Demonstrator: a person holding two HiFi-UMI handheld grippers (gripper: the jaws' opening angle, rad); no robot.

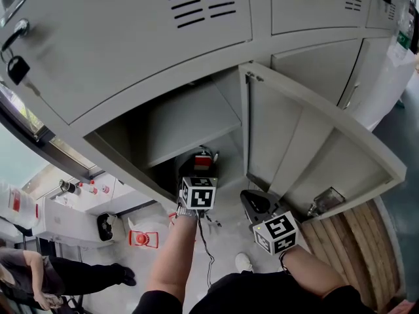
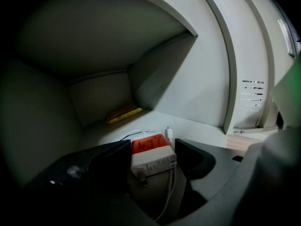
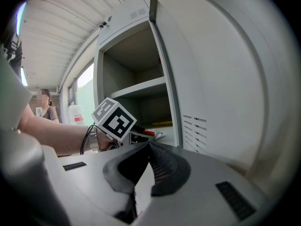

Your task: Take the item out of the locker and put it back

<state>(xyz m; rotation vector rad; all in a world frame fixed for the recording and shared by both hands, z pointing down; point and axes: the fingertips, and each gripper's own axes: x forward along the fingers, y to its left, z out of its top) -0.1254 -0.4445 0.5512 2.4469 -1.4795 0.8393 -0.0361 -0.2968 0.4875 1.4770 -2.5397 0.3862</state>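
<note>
In the head view the left gripper point(image 1: 198, 169) reaches into the open grey metal locker point(image 1: 190, 120), and its marker cube hides most of the white charger block with a red top point(image 1: 202, 160).

In the left gripper view, the block point(image 2: 154, 161) lies flat on the locker floor between the released, parted jaws. Its red end points far and its white printed face is near. Its long axis is hard to judge.

The white cable point(image 2: 169, 187) runs near and is cut off under the gripper.

The right gripper point(image 3: 149, 147) is outside by the door, clenched on nothing.

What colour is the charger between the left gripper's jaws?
Charger: white with an orange-red top; best in left gripper view.
</note>
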